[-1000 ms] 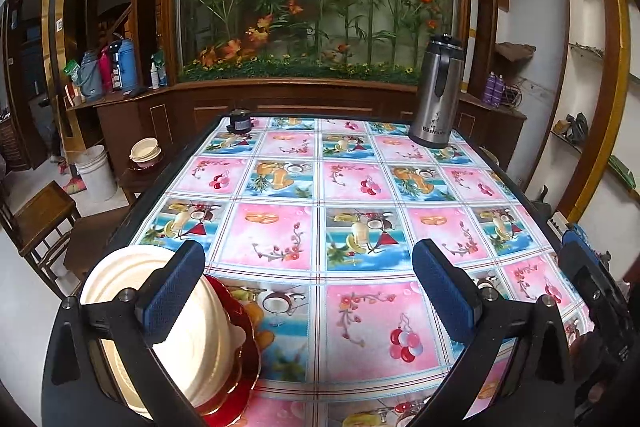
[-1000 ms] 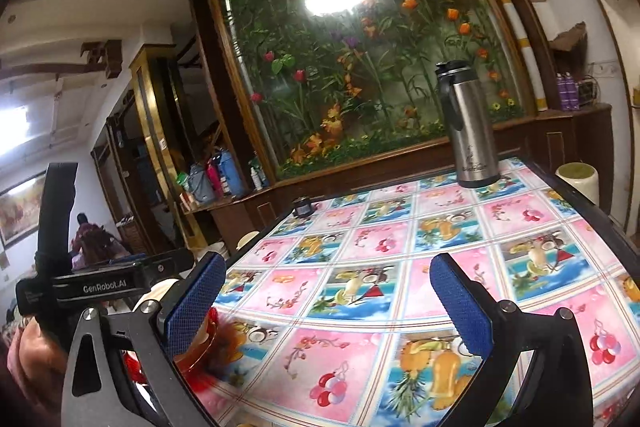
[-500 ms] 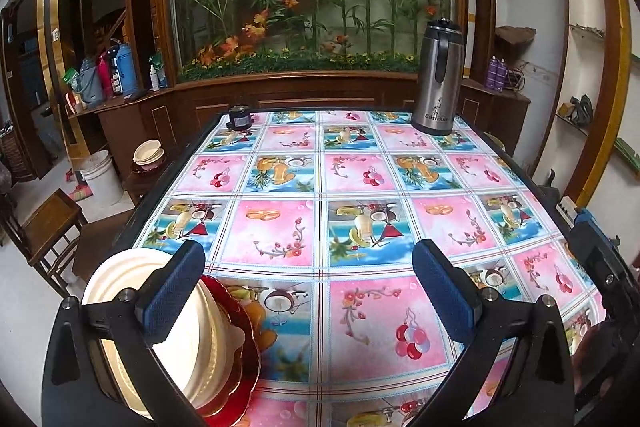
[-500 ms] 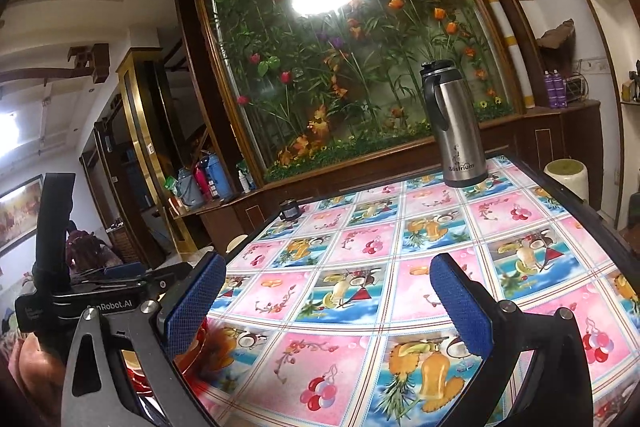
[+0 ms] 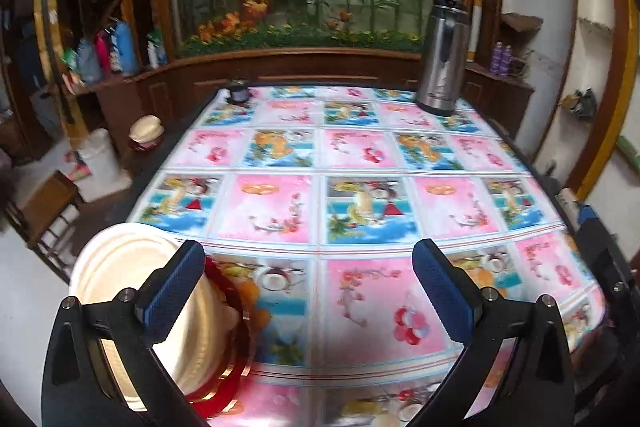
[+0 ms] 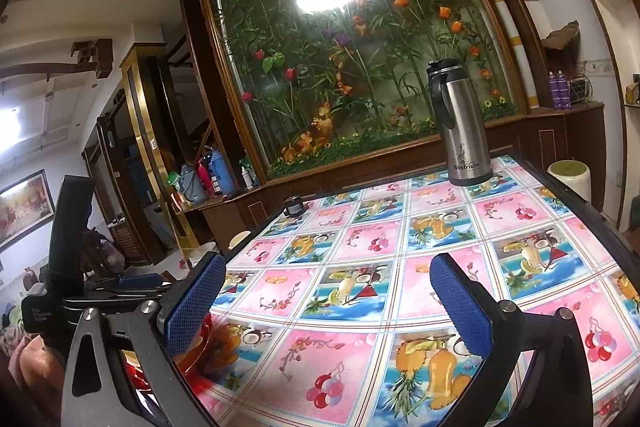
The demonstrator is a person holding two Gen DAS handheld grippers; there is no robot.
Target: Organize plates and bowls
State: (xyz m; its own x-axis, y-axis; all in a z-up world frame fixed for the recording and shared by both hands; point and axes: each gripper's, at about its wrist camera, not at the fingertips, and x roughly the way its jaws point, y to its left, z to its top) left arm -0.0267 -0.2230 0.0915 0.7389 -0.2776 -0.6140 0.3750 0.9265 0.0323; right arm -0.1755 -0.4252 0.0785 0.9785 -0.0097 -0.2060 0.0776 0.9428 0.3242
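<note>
A stack of cream plates rests on a red plate at the table's near left corner, partly hidden behind the left finger in the left wrist view. My left gripper hovers open over the tablecloth, just right of that stack, with nothing between its blue pads. My right gripper is also open and empty above the cloth. In the right wrist view the red plate peeks out beside the left pad, and the left gripper's body stands at far left with a hand under it.
A fruit-patterned tablecloth covers the table. A steel thermos jug stands at the far right, a small dark jar at the far left. Cream bowls sit on a low stand left of the table, near a white bucket and a wooden chair.
Both grippers have drifted back and tilted a little; the thermos sits more to the right in both views. The plate stack stays put. Both jaws remain open.
</note>
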